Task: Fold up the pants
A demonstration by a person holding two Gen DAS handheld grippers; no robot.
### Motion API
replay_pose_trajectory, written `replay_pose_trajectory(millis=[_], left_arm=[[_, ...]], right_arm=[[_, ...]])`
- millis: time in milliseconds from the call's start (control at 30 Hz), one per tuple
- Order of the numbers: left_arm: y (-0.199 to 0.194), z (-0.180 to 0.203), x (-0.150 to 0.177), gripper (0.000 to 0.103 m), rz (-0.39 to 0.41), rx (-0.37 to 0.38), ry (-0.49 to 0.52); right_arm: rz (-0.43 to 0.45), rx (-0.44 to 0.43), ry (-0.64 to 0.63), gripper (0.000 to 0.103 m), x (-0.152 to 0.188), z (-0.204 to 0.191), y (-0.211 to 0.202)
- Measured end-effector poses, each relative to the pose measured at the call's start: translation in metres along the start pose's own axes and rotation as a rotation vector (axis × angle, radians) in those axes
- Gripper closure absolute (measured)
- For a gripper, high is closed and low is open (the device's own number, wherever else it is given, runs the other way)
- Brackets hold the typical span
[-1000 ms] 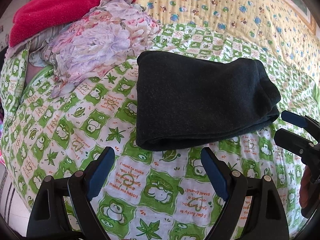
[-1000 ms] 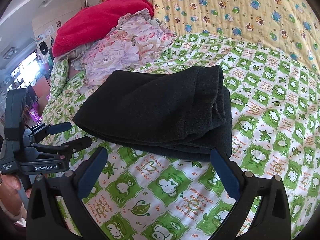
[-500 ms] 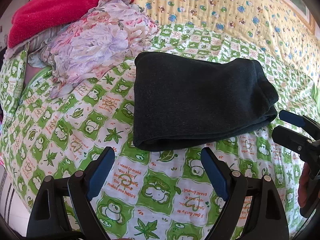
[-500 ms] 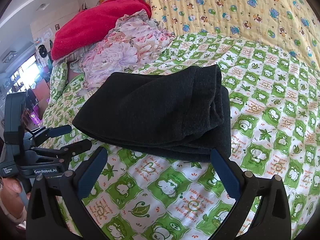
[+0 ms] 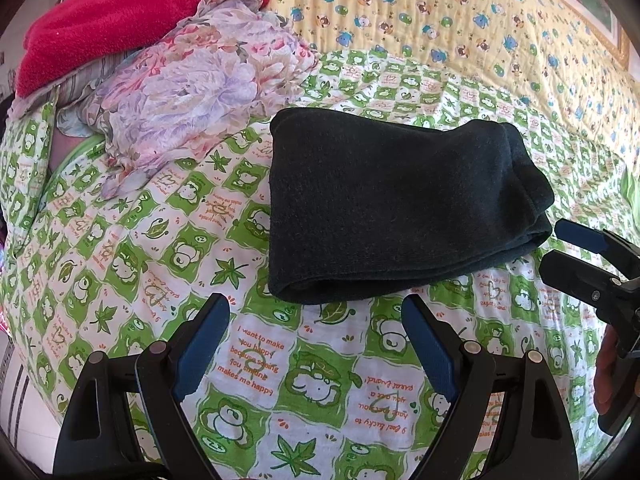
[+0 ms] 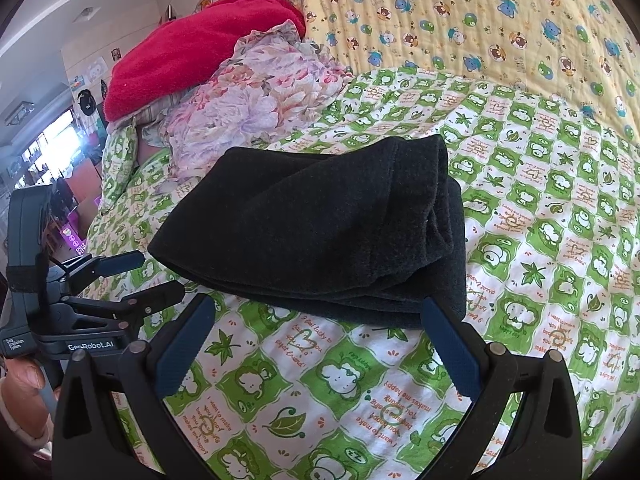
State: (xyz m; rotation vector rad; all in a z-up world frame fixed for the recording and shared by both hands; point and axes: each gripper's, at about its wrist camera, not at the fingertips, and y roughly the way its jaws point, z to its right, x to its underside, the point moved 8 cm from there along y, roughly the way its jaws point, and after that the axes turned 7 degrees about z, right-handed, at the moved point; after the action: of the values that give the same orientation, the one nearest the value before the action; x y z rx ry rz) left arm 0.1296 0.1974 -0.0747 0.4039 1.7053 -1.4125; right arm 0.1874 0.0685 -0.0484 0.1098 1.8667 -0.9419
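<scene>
The black pants [image 5: 392, 208] lie folded into a thick rectangle on the green-and-white bedsheet [image 5: 160, 248]; they also show in the right wrist view [image 6: 320, 240]. My left gripper [image 5: 316, 312] is open and empty, just short of the pants' near folded edge. My right gripper [image 6: 316, 312] is open and empty, close to the pants' near edge. The right gripper also shows at the right edge of the left wrist view [image 5: 560, 244], and the left gripper at the left of the right wrist view [image 6: 160, 272].
A floral cloth [image 5: 192, 92] and a red blanket [image 5: 108, 12] are piled at the far left of the bed. A yellow quilt with animal prints [image 5: 460, 28] lies behind the pants. The bed's edge and the room lie at the far left [image 6: 48, 152].
Both grippers have drifted slightly, so the pants sit a little lower and closer in both views. The pants have not moved, and both grippers stay open.
</scene>
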Motion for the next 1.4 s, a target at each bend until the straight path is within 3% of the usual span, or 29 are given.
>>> replay_pose_trajectory(millis=[1133,1400], left_arm=[[-0.007,0.002,-0.018,0.015,0.048,0.012,0.013],[-0.015,-0.002,-0.036,0.015,0.1,0.019,-0.007]], right_arm=[[0.027,-0.003,-0.01,0.001,-0.014,-0.004,-0.006],[0.048,0.009,-0.008,0.001,-0.021,0.0,-0.01]])
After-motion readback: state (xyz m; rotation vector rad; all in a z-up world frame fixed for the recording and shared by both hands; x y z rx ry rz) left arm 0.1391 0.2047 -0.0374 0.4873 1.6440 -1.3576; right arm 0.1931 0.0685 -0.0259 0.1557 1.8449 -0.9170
